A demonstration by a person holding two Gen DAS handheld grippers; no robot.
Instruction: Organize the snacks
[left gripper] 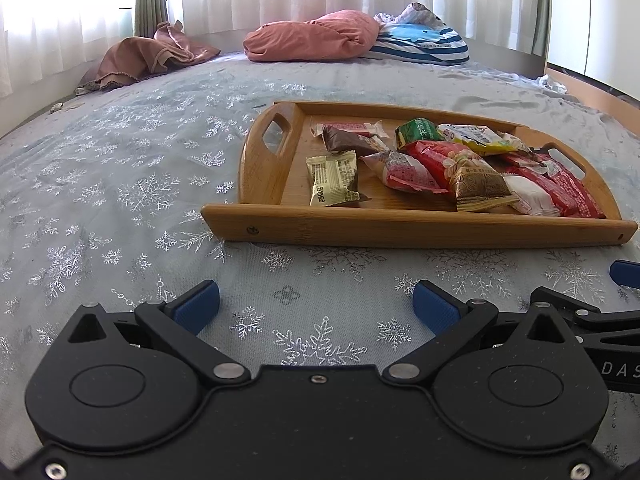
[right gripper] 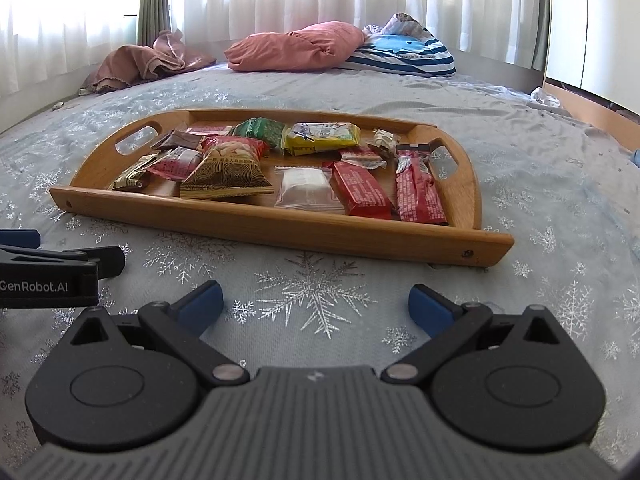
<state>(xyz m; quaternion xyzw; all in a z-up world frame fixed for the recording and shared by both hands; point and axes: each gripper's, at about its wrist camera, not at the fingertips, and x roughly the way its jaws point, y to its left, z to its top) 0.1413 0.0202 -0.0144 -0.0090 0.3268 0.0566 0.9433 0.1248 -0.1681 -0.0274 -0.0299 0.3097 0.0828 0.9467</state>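
Note:
A wooden tray [left gripper: 400,228] with two cut-out handles lies on the bed and holds several wrapped snacks: a cream packet [left gripper: 332,178], a brown bar [left gripper: 348,138], a green packet [left gripper: 418,130], a yellow packet [left gripper: 476,138], red packets [left gripper: 436,160]. The tray also shows in the right wrist view [right gripper: 280,226], with a clear white packet [right gripper: 306,188] and red bars [right gripper: 418,186]. My left gripper [left gripper: 316,306] is open and empty, low over the bedspread in front of the tray. My right gripper [right gripper: 316,304] is open and empty, also short of the tray.
The bedspread [left gripper: 120,208] is grey-blue with silver snowflakes. A pink pillow [left gripper: 316,36], a striped blue cushion [left gripper: 424,42] and a crumpled brown cloth [left gripper: 148,56] lie at the far side under white curtains. A wooden bed edge [right gripper: 592,116] runs at the right.

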